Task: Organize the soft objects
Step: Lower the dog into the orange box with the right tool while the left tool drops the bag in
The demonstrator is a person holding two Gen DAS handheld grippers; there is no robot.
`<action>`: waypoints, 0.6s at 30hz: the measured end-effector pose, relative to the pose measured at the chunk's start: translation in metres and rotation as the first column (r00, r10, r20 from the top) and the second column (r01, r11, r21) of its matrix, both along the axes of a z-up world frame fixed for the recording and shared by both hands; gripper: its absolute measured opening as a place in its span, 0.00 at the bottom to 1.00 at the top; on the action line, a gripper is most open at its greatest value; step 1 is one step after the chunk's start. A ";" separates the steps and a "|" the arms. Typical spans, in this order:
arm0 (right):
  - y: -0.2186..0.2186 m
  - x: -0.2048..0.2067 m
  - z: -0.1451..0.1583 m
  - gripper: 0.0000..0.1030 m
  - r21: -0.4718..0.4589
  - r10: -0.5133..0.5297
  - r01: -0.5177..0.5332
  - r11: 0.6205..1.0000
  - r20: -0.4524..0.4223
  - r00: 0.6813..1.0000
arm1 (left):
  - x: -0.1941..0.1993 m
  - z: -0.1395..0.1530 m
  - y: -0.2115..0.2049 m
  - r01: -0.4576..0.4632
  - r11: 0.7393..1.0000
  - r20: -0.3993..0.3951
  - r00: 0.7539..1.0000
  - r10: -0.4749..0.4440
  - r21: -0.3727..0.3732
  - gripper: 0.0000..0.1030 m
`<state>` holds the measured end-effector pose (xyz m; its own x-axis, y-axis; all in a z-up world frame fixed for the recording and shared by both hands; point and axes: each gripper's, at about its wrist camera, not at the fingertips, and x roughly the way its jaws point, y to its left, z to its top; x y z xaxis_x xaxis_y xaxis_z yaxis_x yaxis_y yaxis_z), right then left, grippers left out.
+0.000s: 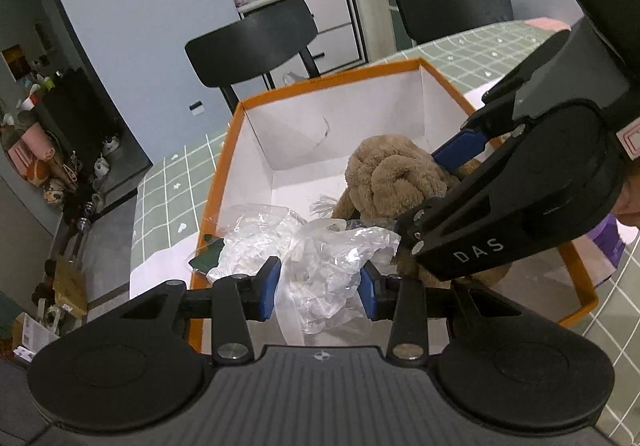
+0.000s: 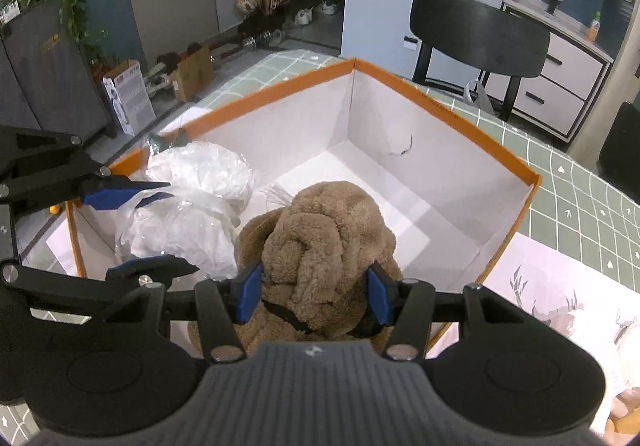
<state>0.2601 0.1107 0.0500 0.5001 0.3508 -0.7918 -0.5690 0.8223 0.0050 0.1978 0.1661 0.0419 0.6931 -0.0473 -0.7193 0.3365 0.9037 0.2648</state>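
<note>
- the left claw (image 1: 318, 288) is clamping a crinkly clear plastic bag (image 1: 320, 246), its blue pads pressing in on both sides, just over the near-left corner of the orange-rimmed box (image 1: 332, 75).
- the right claw (image 2: 313, 296) is gripping the brown plush toy (image 2: 320, 234), pads sinking into the fleece, with the toy hanging inside the box near its front wall.
- both bundles are sitting side by side and seem to be touching; the far half of the white box floor is lying bare.
- to my eye the step in hand is setting both down inside, so it is looking wise to be lowering each until it rests on the floor before letting go.
- the bag is looking springy and may be puffing back over the rim; pushing it further in from the corner should be helping.
- the box is standing on the green checked counter (image 2: 580, 181).
</note>
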 end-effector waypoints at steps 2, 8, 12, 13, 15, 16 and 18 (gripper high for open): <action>0.003 0.003 -0.003 0.53 -0.008 0.002 -0.002 1.000 -0.015 1.000 | 0.003 -0.002 -0.002 0.008 1.000 -0.017 1.000 -0.008 0.015 0.44; 0.009 0.008 -0.012 0.55 -0.048 0.011 -0.013 0.999 -0.028 1.000 | 0.008 -0.011 -0.001 0.032 0.999 -0.073 0.997 -0.031 0.018 0.44; 0.013 0.006 -0.015 0.57 -0.099 0.030 -0.032 0.995 -0.020 0.999 | 0.012 -0.020 0.000 0.028 1.000 -0.114 0.993 -0.027 0.005 0.45; 0.015 0.006 -0.016 0.57 -0.114 0.031 -0.033 0.993 -0.016 0.999 | 0.014 -0.020 0.001 0.024 1.000 -0.125 0.992 -0.025 -0.007 0.46; 0.015 0.007 -0.017 0.57 -0.129 0.033 -0.035 0.991 -0.015 0.999 | 0.016 -0.021 0.002 0.015 1.000 -0.137 0.990 -0.017 -0.021 0.50; 0.015 0.007 -0.017 0.57 -0.135 0.033 -0.035 0.990 -0.015 0.999 | 0.016 -0.021 0.003 0.008 1.000 -0.140 0.990 -0.011 -0.023 0.53; 0.015 0.008 -0.018 0.57 -0.145 0.033 -0.034 0.989 -0.011 0.999 | 0.017 -0.021 0.004 -0.002 1.000 -0.147 0.989 -0.002 -0.030 0.54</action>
